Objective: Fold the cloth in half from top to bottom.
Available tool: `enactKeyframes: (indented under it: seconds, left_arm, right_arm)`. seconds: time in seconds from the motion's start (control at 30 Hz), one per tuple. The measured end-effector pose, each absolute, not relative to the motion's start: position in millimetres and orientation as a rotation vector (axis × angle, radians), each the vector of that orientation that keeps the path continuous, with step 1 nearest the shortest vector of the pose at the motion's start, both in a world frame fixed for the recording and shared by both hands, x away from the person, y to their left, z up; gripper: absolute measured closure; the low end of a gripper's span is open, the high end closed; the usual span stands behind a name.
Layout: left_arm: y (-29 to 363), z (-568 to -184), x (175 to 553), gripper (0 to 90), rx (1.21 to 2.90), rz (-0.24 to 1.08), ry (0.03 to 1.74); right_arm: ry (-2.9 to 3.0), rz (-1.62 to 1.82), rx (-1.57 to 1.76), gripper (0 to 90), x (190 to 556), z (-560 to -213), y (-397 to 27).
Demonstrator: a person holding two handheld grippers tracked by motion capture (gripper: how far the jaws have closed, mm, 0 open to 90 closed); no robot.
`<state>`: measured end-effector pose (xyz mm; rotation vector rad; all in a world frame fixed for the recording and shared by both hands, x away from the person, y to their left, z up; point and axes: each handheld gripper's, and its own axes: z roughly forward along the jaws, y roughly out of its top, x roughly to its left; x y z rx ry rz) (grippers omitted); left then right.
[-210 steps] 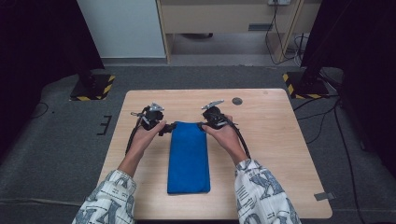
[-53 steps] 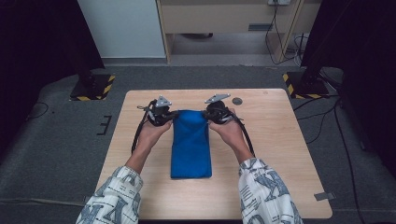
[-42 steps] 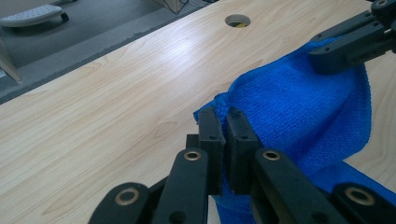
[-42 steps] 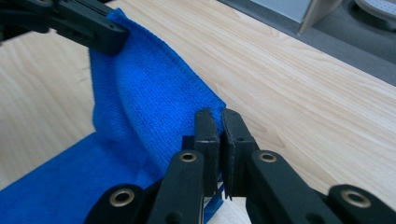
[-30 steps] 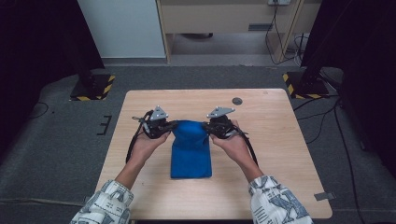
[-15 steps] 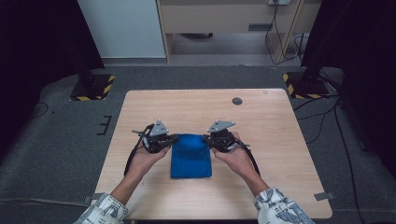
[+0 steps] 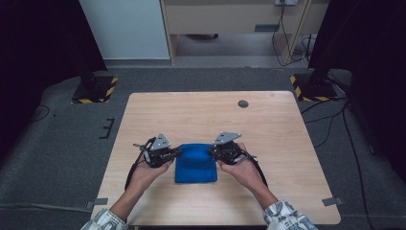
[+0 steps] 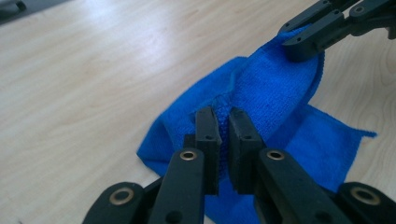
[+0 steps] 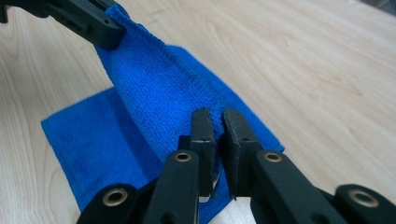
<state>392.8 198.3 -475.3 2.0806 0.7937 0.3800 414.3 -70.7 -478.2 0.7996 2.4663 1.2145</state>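
On the pale wooden table [image 7: 287,143], at lower centre of the high view, the left tongs [image 8: 223,122] and right tongs [image 9: 218,122], each clamped on a corner, have drawn the blue cloth's [image 7: 195,164] far edge toward the person, halving it.

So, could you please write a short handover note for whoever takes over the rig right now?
Left gripper: shut on one far corner of the blue cloth.
Right gripper: shut on the other far corner.
Cloth: mid-table, far edge lifted over the near part, which lies flat.
Done: corners gripped, fold under way.
Left: lay the held edge on the near edge, release, probably smooth it.
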Motion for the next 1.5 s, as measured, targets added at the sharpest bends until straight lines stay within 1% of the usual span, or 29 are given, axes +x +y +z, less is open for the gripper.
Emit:
enactKeyframes:
  seconds: [0.3,0.6,0.63,0.7,0.73,0.77,0.87,0.9,1.0,1.13,1.33,1.5]
  left_arm:
    - [199,-487,382,81.7,2.096,0.349,0.784]
    - [199,-493,377,78.1,2.098,0.325,0.785]
    - [199,-494,374,77.4,2.103,0.327,0.778]
    - [200,-496,372,76.0,2.110,0.325,0.777]
    - [200,-496,372,75.3,2.110,0.325,0.777]
    - [200,-497,371,74.8,2.112,0.319,0.779]
    - [200,-499,368,73.2,2.116,0.309,0.775]
    - [200,-499,367,72.1,2.118,0.315,0.767]
    - [202,-499,365,70.1,2.117,0.319,0.761]
    - [203,-501,362,68.5,2.122,0.311,0.755]
    - [204,-502,358,66.5,2.124,0.313,0.742]
    - [205,-503,357,65.4,2.126,0.310,0.736]
  right_arm:
    - [2.500,1.191,0.772,81.5,403,-488,-69]
    - [2.515,1.178,0.778,78.1,400,-492,-72]
    - [2.521,1.171,0.777,75.0,398,-492,-72]
    - [2.525,1.174,0.778,72.0,396,-492,-73]
    - [2.525,1.174,0.778,72.0,396,-492,-73]
    - [2.537,1.170,0.778,67.7,393,-491,-73]
    - [2.542,1.165,0.777,65.1,391,-491,-73]
    - [2.546,1.171,0.780,62.1,390,-489,-73]
    - [2.534,1.182,0.793,58.4,388,-486,-74]
    - [2.520,1.200,0.804,55.9,388,-480,-75]
    - [2.488,1.225,0.817,55.1,393,-470,-74]
    - [2.480,1.192,0.847,54.5,402,-473,-70]
